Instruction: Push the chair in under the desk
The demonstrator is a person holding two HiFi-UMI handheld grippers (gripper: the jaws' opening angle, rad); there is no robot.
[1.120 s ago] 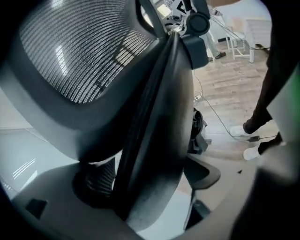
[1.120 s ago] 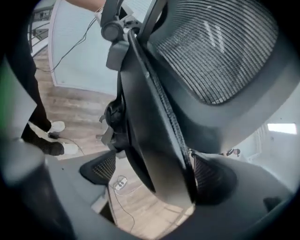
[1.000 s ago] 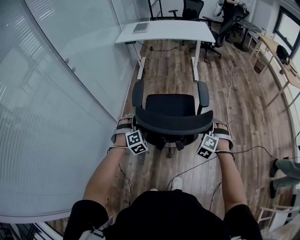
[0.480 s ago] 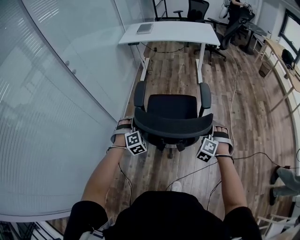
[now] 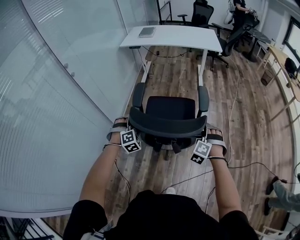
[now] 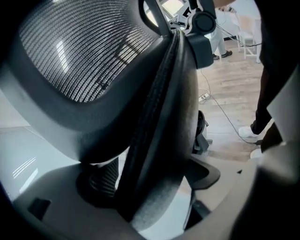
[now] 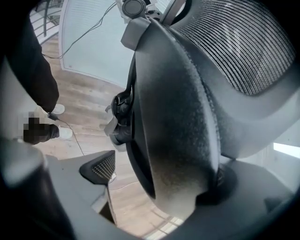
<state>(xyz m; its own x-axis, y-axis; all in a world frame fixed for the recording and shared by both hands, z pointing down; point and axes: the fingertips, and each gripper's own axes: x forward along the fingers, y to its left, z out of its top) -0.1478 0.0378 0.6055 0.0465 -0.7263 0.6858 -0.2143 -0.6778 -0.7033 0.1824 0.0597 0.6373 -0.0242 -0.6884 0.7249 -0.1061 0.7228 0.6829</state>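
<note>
A black mesh-backed office chair (image 5: 171, 108) stands on the wood floor, facing a white desk (image 5: 187, 37) farther ahead. My left gripper (image 5: 126, 138) is at the left end of the backrest (image 5: 168, 125), my right gripper (image 5: 202, 149) at the right end. In the left gripper view the backrest's edge (image 6: 159, 122) runs between the jaws of the left gripper (image 6: 152, 176). In the right gripper view the backrest's edge (image 7: 173, 131) fills the right gripper (image 7: 161, 176), touching one jaw. The other ribbed pad (image 7: 101, 168) stands off it, with floor showing in the gap. Both grippers look open around the backrest.
A glass wall (image 5: 61, 93) curves along the left, close to the chair. A grey notebook (image 5: 146, 31) lies on the desk, whose legs (image 5: 202, 65) frame the space under it. Cables (image 5: 234, 164) trail over the floor. Other chairs (image 5: 204, 11) and desks stand behind; someone's feet (image 5: 281, 192) are at the right.
The chair has rolled a little way toward the desk, with both grippers and the person following it forward. The grippers hold the same places on the backrest.
</note>
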